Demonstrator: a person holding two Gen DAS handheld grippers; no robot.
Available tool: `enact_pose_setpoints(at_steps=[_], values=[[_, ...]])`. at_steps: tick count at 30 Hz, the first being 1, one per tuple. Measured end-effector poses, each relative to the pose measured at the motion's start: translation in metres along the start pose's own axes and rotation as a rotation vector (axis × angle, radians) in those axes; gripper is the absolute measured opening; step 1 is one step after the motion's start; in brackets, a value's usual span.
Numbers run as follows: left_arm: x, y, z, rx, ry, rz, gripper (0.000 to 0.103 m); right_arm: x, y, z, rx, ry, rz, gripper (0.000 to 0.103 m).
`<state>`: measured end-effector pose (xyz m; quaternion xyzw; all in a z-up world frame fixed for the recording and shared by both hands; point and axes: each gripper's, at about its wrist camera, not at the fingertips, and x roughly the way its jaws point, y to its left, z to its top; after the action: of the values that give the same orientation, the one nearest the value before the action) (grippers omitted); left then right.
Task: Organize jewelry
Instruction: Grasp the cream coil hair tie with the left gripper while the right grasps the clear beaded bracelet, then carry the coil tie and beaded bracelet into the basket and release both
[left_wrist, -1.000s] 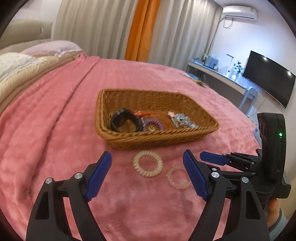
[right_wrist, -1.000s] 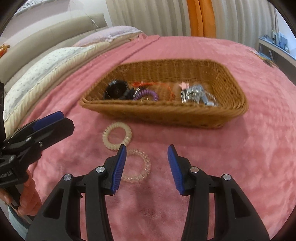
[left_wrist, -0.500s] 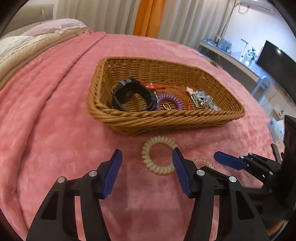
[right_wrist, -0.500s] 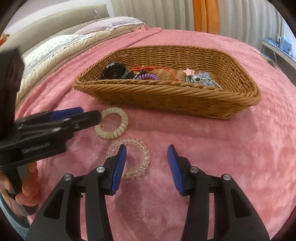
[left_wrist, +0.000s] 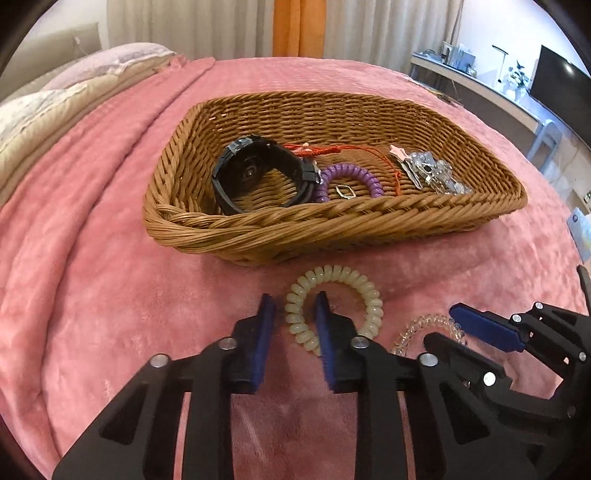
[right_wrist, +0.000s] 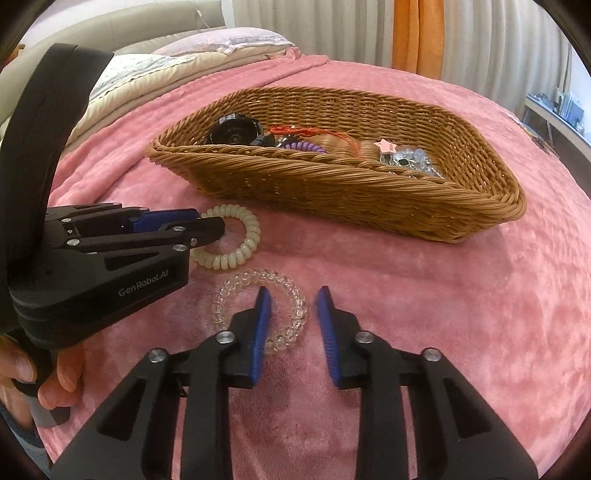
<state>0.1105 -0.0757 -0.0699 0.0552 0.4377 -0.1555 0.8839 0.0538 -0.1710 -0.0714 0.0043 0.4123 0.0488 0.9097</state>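
Two coil rings lie on the pink bedspread (left_wrist: 92, 295) in front of a wicker basket (left_wrist: 258, 229): a cream ring (left_wrist: 354, 280) nearer the basket and a clear ring (right_wrist: 295, 295) just beside it, apart from each other.

Left gripper (left_wrist: 294, 317) has its jaws closing around the cream ring's near-left side, one blue pad outside the coil and one inside the loop; a sliver of gap shows on each side, so the pads do not yet press it.

Right gripper (right_wrist: 293, 314) has its jaws closing too, with the clear ring's right side between them; the left pad sits inside the loop, the right pad stands clear of the coil.

Inside the basket lie a black watch (left_wrist: 258, 173), a purple coil (left_wrist: 351, 173), a red cord (left_wrist: 332, 149) and silver clips (left_wrist: 432, 173).
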Motion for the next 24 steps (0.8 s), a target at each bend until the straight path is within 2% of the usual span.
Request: enact_pose_setpoints(at_steps=[1,4,12,19,23,24], values=[[-0.001,-0.002,-0.001,0.009,-0.002,0.006,0.012,0.000,0.000,0.000,-0.001,-0.001,0.000,0.015],[-0.004,-0.006,-0.003,0.015,-0.008,0.004,0.010,-0.002,-0.002,-0.001,0.005,-0.004,-0.004,0.010],[-0.031,-0.006,-0.032,0.003,-0.002,-0.075,0.010,-0.022,-0.019,-0.010,0.056,0.003,-0.020,0.010],[-0.051,-0.008,-0.059,-0.011,-0.007,-0.106,0.010,-0.042,-0.042,-0.032,0.098,0.011,-0.053,0.009],[-0.050,-0.010,-0.064,0.003,-0.017,-0.110,0.010,-0.047,-0.060,-0.042,0.173,0.017,0.040,0.014],[-0.050,-0.009,-0.065,0.004,-0.022,-0.112,0.010,-0.049,-0.062,-0.043,0.185,0.014,0.046,0.024]])
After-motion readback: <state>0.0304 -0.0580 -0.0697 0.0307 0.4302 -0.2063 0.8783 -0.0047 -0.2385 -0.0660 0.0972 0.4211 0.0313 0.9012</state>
